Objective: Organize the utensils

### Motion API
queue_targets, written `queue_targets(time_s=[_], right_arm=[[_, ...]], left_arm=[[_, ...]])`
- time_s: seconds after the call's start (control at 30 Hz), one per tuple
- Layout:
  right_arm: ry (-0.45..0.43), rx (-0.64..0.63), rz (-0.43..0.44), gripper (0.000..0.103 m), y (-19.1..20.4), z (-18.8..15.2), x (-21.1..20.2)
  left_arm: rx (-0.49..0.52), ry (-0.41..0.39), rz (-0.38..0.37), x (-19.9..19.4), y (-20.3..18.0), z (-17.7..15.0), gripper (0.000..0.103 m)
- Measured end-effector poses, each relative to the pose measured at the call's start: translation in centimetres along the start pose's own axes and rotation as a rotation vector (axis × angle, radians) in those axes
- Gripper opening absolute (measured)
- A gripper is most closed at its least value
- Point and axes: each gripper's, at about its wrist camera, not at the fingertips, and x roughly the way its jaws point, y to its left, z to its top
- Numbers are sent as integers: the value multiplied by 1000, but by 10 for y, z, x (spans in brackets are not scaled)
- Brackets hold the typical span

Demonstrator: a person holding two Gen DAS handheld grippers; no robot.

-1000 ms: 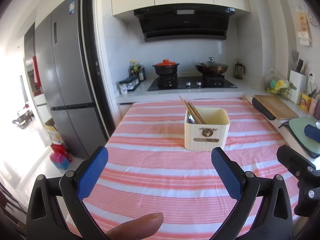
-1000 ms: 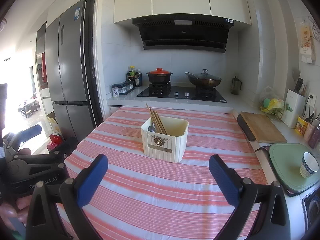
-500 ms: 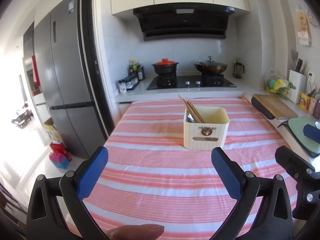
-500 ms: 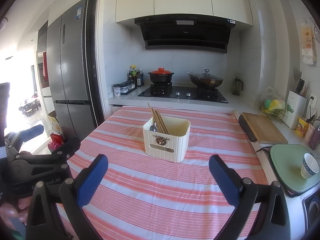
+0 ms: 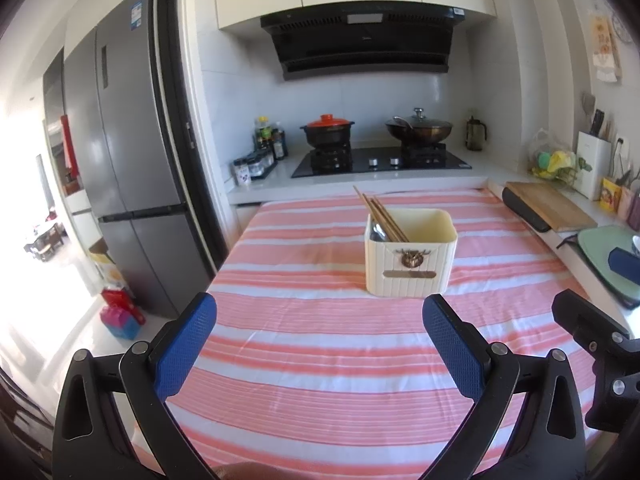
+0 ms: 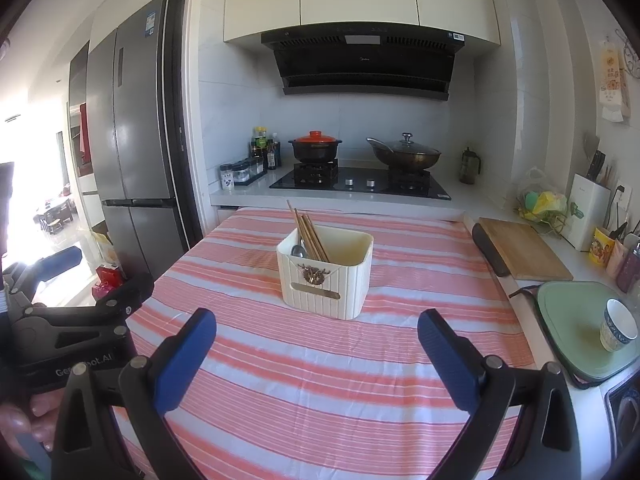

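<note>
A cream ribbed utensil box [image 5: 410,258] stands on the pink striped tablecloth [image 5: 320,344]; it also shows in the right wrist view [image 6: 326,276]. Wooden chopsticks [image 5: 382,216] and a metal spoon [image 5: 376,230] lean in its left side; the chopsticks [image 6: 310,234] and spoon [image 6: 298,250] show in the right wrist view too. My left gripper [image 5: 320,344] is open and empty, well short of the box. My right gripper [image 6: 318,350] is open and empty, also short of the box.
A wooden cutting board [image 6: 524,248] lies on the counter at right. A green tray [image 6: 580,328] holds a cup [image 6: 618,324]. A stove with a red-lidded pot [image 6: 316,148] and a wok [image 6: 404,154] is behind. A fridge [image 6: 128,140] stands left.
Both grippers have drawn back slightly from the box; the view shifted a little. Both stay open and empty.
</note>
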Motion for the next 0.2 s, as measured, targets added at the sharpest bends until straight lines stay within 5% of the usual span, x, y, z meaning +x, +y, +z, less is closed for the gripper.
queue_targets(time_s=[0.2], right_arm=[[13, 8, -7, 103, -3, -2, 5]], left_arm=[[-19, -8, 4, 1, 2, 1, 103]])
